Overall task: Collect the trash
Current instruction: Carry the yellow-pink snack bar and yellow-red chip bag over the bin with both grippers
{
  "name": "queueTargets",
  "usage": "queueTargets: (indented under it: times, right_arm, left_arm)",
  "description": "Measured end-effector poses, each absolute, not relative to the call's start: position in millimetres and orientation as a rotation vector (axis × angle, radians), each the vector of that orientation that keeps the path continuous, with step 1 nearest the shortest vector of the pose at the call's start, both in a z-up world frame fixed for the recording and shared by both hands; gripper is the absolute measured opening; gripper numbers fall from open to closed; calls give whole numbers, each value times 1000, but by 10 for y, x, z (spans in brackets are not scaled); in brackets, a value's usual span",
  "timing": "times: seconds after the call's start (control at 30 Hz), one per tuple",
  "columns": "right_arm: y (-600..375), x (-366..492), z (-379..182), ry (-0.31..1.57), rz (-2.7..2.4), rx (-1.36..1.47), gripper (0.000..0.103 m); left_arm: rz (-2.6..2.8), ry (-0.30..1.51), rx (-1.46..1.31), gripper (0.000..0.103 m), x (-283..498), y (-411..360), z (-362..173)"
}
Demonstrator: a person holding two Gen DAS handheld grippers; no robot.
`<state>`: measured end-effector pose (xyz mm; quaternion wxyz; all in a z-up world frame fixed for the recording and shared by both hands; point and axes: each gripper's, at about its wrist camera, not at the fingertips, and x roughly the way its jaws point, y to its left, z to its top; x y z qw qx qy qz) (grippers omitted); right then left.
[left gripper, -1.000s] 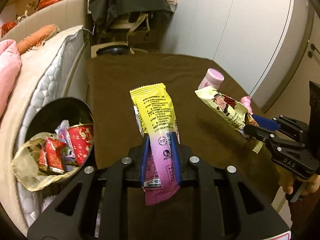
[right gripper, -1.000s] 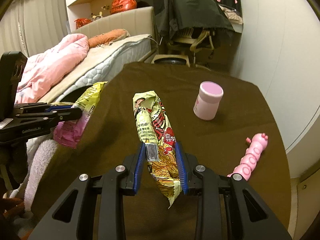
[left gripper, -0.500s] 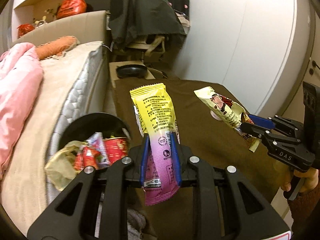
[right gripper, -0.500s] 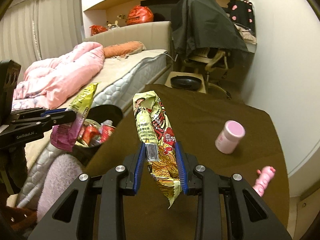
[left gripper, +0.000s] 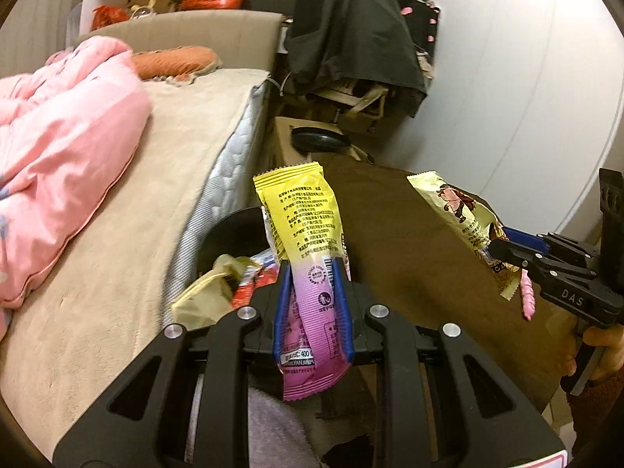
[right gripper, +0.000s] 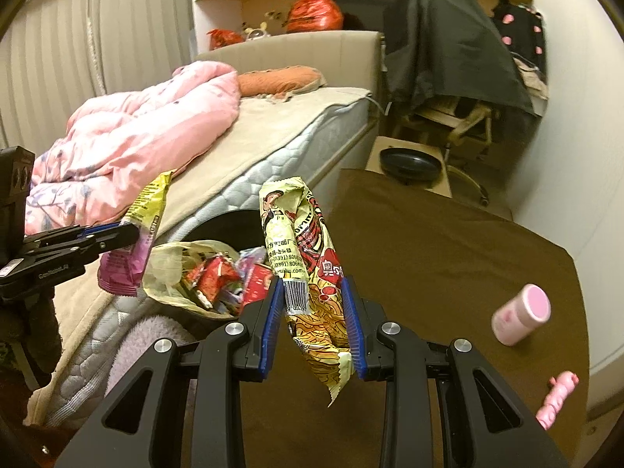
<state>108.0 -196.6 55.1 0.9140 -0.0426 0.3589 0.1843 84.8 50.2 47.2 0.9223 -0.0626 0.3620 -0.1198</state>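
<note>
You had a yellow-and-pink snack wrapper standing upright between your left jaws, pinched at its pink lower half with the yellow printed top rising well above the pads and the bottom edge hanging below them. Between your right jaws sat a crumpled pale-yellow noodle packet, gripped at its barcode, its top rising past the pads. The black trash bin, stuffed with red wrappers, lay beyond and left of the right jaws.

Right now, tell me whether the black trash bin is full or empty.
Nearly full: the black trash bin holds red wrappers heaped to its rim, with a crumpled bag spilling over.
</note>
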Motion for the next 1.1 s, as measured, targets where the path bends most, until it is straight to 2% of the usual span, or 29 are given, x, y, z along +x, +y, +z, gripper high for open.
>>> queueTargets:
  times: [0.4, 1.1]
  right_arm:
    - [-1618, 1383, 381, 774, 415, -79, 29]
    - [-1235, 1877, -136, 882, 523, -4, 29]
  left_arm:
    - [-205, 786, -178, 20, 1075, 879, 189]
    - [-254, 918, -154, 20, 1575, 844, -292]
